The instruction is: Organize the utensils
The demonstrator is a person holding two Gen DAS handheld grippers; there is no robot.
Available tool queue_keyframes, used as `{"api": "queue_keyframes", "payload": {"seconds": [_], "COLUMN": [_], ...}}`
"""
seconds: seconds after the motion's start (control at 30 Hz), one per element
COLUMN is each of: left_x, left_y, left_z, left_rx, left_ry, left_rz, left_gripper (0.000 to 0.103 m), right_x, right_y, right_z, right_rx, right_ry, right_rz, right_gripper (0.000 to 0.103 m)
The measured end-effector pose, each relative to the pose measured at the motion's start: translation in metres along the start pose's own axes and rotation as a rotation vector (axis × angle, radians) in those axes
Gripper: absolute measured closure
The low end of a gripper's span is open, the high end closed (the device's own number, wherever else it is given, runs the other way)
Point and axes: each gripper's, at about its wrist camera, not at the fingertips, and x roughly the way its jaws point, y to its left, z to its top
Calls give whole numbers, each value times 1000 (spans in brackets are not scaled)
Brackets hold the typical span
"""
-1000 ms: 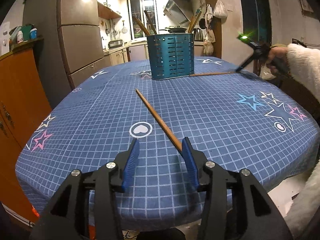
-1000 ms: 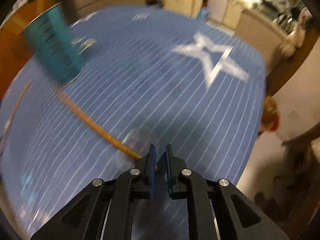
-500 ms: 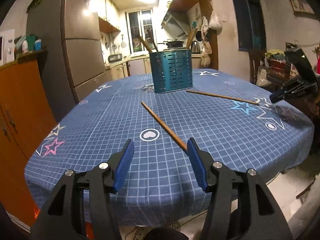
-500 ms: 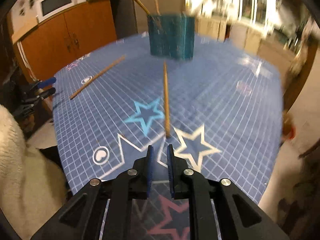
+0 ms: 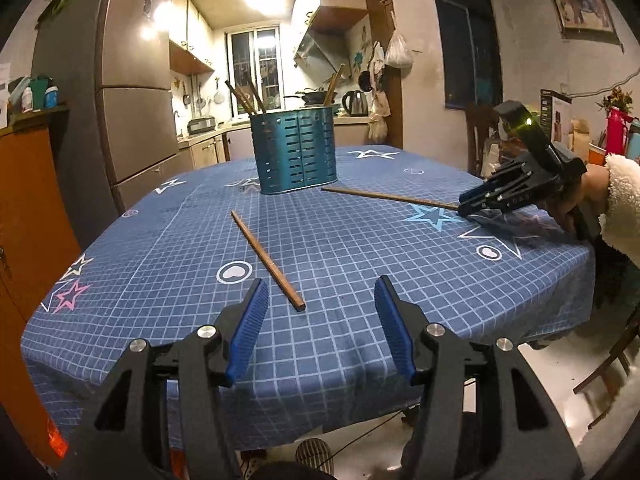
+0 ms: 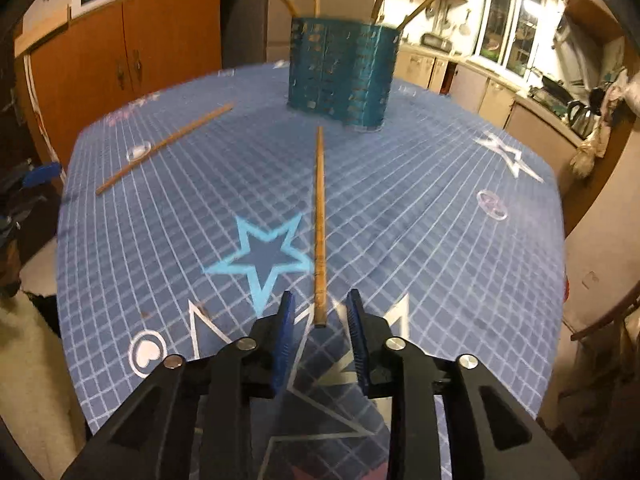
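Round table under a blue grid tablecloth [image 5: 360,264] with star and heart prints. Teal perforated utensil holder [image 5: 297,150] stands upright toward the far side of the table, several wooden chopsticks already sticking out of its top. Two loose wooden chopsticks lie flat on the cloth.

Left gripper [image 5: 318,308] hovers at the near table edge, jaws wide apart, nothing between the blue pads. Near chopstick [image 5: 267,257] lies diagonally just ahead of it, its thick end close to the left pad's tip and a little inside the gap line (not touching either pad). Its thin end points toward the holder, well short of it.

Right gripper [image 6: 320,308] is low over the cloth at the table's right side, jaws narrow and opening. Far chopstick [image 6: 319,216] runs straight away from it toward the holder; its thick end sits in the gap between the pad tips, pads not pressing on it. Thin end stops just short of the holder's base. A light blue star print is just beside this chopstick.

From the left wrist view the right gripper [image 5: 466,209] shows at the chopstick's end, held by a hand [image 5: 580,200] in a fluffy white sleeve [image 5: 622,204]. Kitchen behind: fridge, orange cabinets, kettle on the counter (right wrist view somewhat blurred).
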Motion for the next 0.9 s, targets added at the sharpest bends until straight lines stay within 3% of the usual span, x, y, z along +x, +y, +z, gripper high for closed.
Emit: {"api": "queue_keyframes", "payload": {"seconds": [0.2, 0.37, 0.4, 0.47, 0.57, 0.77, 0.9], "left_x": [15, 40, 44, 53, 59, 50, 41], "left_y": [-5, 2, 5, 11, 15, 20, 18], "left_z": [-2, -3, -3, -5, -9, -15, -22], "left_rx": [-25, -95, -115, -146, -147, -126, -53], "left_ry": [16, 62, 73, 95, 62, 37, 23], "left_rz": [44, 128, 136, 169, 175, 141, 157], "left_gripper": [49, 51, 54, 69, 90, 95, 94], "right_x": [2, 2, 1, -1, -7, -19, -20], "right_y": [-1, 12, 13, 17, 27, 54, 72], "right_z": [-2, -3, -3, -6, -12, -25, -34], "right_rx": [28, 47, 65, 96, 137, 209, 227], "right_ry": [7, 9, 12, 15, 12, -33, -71], "right_rz": [40, -13, -24, -36, -58, -110, -174], "right_gripper": [95, 95, 95, 95, 95, 96, 95]}}
